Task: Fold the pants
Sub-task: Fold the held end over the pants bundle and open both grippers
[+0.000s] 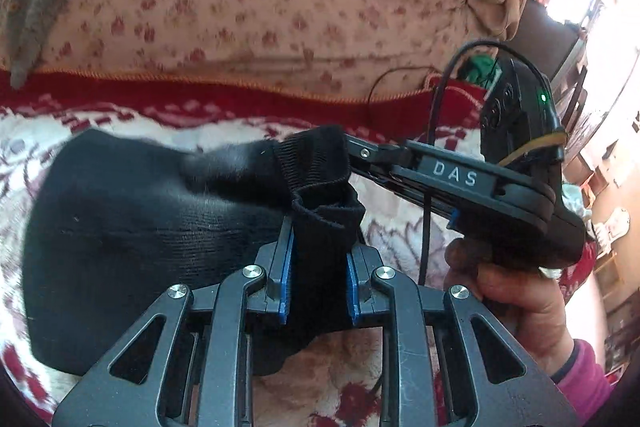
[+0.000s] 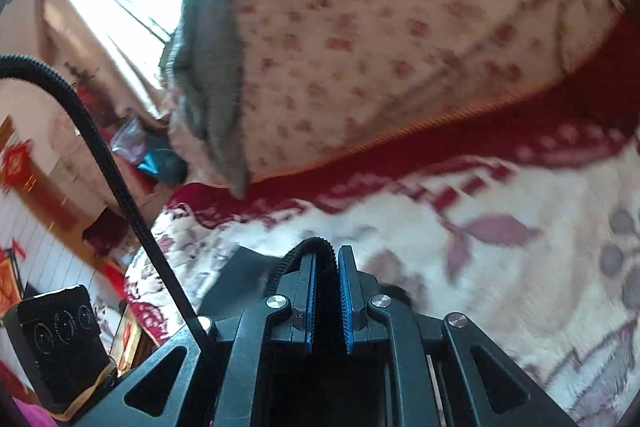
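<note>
blur hides much of our bed (image 2: 500,235); left gripper (image 1: 318,259) and right gripper (image 2: 327,287), both tilted down, have jaws clamped on the pants (image 1: 132,227).

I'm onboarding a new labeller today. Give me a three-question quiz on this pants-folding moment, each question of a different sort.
1. True or false: the black pants lie on plain grey bedding.
2. Multiple choice: what is between the pads of the left tool? A) a cable only B) a bunch of the black pants C) nothing
3. Short answer: which part of the pants does the right tool pinch, as seen from the left wrist?

Key:
1. False. They lie on a white blanket with a red pattern.
2. B.
3. The ribbed band at the garment's edge.
</note>
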{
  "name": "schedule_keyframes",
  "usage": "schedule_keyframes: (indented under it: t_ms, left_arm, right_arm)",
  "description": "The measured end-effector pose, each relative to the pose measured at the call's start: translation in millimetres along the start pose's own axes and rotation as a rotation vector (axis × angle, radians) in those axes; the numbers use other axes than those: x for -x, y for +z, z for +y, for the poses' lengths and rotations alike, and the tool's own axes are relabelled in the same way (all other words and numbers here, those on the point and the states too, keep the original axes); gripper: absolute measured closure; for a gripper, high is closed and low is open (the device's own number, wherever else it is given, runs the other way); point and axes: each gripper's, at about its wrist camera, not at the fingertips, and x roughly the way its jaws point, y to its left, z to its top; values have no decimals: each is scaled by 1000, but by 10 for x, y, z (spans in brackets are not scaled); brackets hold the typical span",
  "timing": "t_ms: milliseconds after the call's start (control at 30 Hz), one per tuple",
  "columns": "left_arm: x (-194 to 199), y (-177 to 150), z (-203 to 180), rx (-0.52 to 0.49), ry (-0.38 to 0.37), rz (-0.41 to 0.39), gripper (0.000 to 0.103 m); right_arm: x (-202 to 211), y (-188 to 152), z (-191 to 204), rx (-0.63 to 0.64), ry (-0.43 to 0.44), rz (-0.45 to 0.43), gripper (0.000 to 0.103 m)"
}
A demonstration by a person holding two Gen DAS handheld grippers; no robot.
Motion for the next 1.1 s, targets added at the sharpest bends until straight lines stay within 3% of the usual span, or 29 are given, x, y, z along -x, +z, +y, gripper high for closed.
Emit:
schedule_keyframes:
  t_ms: [100,167,233,367,433,600,733,767,800,833,900,1100]
  left_arm:
    - [43,24,0,12,-14,3,76]
    - [108,-2,-69,2,-59,13,55]
    - [196,3,-170,-20,-119,15,53]
    - [488,-45,-197,-73,-148,3,53]
    - [610,-72,-77,-74,-130,-3,53]
    - [843,-63,386,-50,21,-42,53]
    - [897,-41,765,32,98,-53,53]
    - [902,-49,821,48,107,-54,53]
    - [904,-58,880,68,114,-54,53]
    - [899,-67,934,90,121,-49,53]
    - [897,-86,988,107,129,-44,53]
    - [773,-163,1004,102,176,-22,53]
  right_arm:
    - [59,-40,-99,-28,-21,-9,91]
    - [129,-30,-129,-41,-33,-21,86]
    - [233,-34,-111,-47,-60,-38,81]
    - [482,-16,-11,-62,-46,-75,68]
    - [606,-38,74,-49,-30,-73,53]
    - [622,-152,314,18,-15,7,52]
    - [492,-343,447,43,-20,81,53]
    - [464,-381,474,55,-19,87,59]
    - [433,-415,511,79,-33,87,79]
    - [411,-433,541,106,-63,85,88]
    - [389,-469,587,161,-125,83,91]
    - [328,-617,518,172,-211,125,91]
